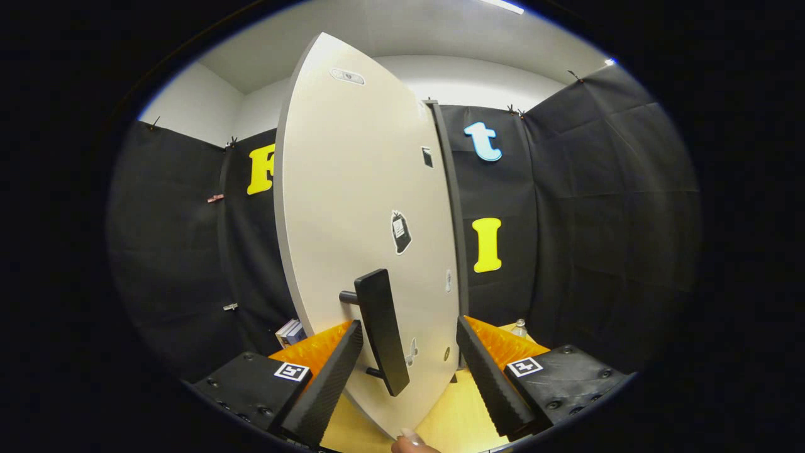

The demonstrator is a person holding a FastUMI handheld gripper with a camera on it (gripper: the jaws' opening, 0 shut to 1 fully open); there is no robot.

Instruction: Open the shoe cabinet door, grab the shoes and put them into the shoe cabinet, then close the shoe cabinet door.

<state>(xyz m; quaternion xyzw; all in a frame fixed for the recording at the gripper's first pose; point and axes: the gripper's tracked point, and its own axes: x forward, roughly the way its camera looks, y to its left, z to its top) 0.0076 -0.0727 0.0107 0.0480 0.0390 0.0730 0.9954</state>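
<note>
The pale shoe cabinet door (352, 189) stands swung open, edge-on toward me, with small stickers on its face. Its dark bar handle (382, 330) sticks out on two short posts, tilted, between my two fingers. My gripper (410, 343) is open: the left finger (327, 384) lies just left of the handle and the right finger (494, 377) stands well apart to the right, neither pressing on it. The dark edge of the cabinet (454, 233) rises behind the door. A fingertip of a person's hand (412, 442) shows below the door's bottom edge.
A light wooden floor (459, 415) lies below the door. Some books (290, 332) rest by the wall at the left, and a small clear bottle (519, 327) stands at the right beyond the right finger. Black cloth walls close in all round.
</note>
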